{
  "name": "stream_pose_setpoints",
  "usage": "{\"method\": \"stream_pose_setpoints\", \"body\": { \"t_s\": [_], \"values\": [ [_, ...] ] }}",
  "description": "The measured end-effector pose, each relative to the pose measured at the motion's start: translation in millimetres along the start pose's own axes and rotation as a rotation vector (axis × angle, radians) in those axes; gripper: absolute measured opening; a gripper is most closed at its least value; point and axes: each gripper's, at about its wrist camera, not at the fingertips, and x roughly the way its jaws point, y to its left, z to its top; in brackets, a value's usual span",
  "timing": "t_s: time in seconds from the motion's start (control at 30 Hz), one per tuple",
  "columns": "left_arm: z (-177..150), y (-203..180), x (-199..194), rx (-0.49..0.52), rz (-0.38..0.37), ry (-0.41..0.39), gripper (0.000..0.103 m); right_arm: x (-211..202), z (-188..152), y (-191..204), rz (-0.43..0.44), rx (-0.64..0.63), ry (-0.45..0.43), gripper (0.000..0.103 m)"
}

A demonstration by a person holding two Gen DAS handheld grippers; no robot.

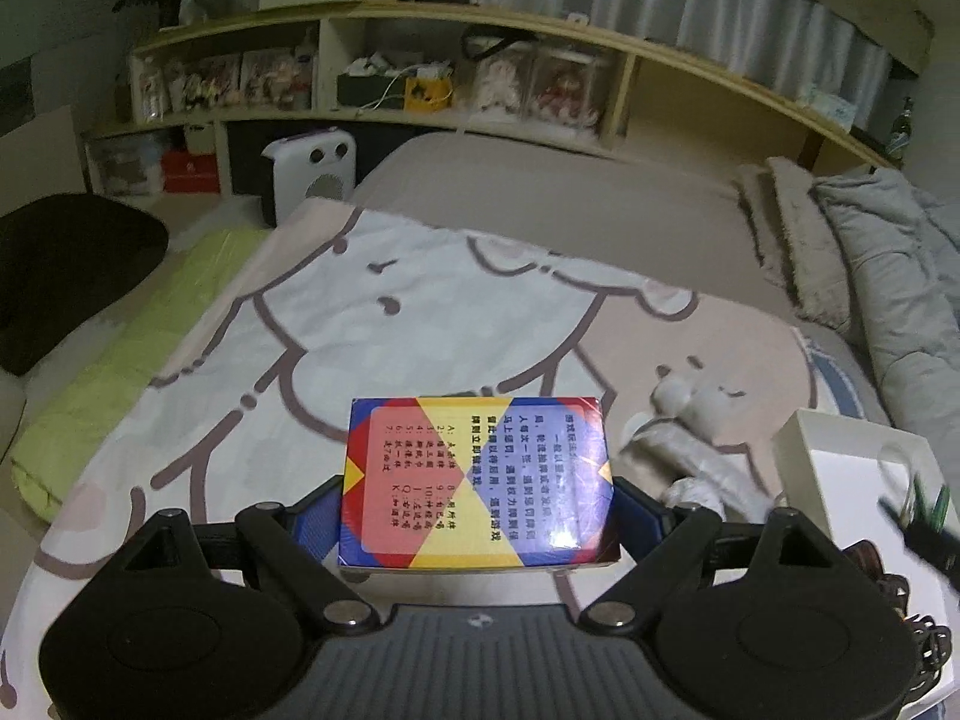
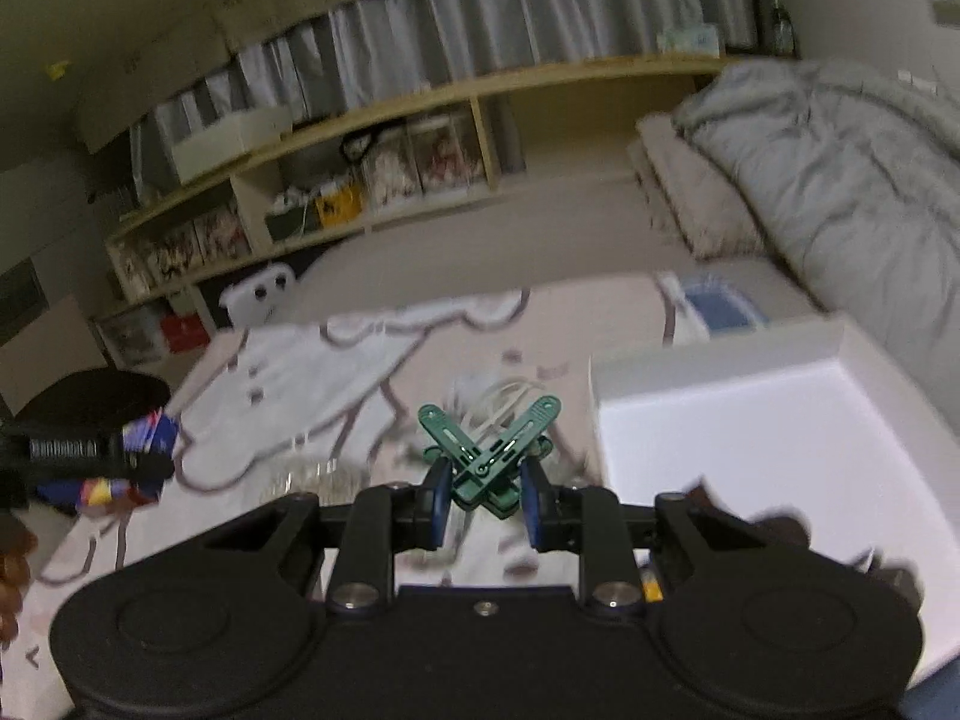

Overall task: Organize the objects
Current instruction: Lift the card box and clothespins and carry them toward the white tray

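My left gripper is shut on a colourful card box with red, yellow and blue panels and printed text, held above the cartoon blanket. My right gripper is shut on a green clothes peg, held above the blanket just left of a white open box. The white box also shows in the left wrist view, at the right, with the right gripper and peg blurred over it. The left gripper with the card box shows in the right wrist view, at the far left.
A clear plastic bag with white cable lies on the blanket beside the white box. A grey duvet is piled at the right. A wooden shelf with boxes runs behind the bed. A green pillow and a white heater are at the left.
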Motion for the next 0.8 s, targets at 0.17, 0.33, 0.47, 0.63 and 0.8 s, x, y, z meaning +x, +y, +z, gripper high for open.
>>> {"method": "stream_pose_setpoints", "body": {
  "t_s": [0.17,0.33,0.47,0.63,0.8],
  "values": [
    [3.4,-11.5,-8.5,0.020,-0.024,-0.028,0.089,3.5,28.5,-4.9,-0.025,0.038,-0.011,0.025],
    [3.3,-25.9,-15.5,0.050,-0.070,-0.046,0.089,8.3,45.3,-16.9,-0.063,0.073,-0.033,0.025],
    [1.9,-43.5,-16.8,0.083,-0.115,-0.053,0.089,8.6,50.7,-47.3,-0.116,0.098,-0.034,0.025],
    [5.0,-74.3,-10.4,0.122,-0.163,-0.041,0.089,7.4,57.2,-91.9,-0.207,0.124,-0.031,0.025],
    [6.7,-116.9,-4.2,0.183,-0.214,-0.037,0.089,7.0,56.6,-125.6,-0.257,0.133,-0.020,0.025]
  ]
}}
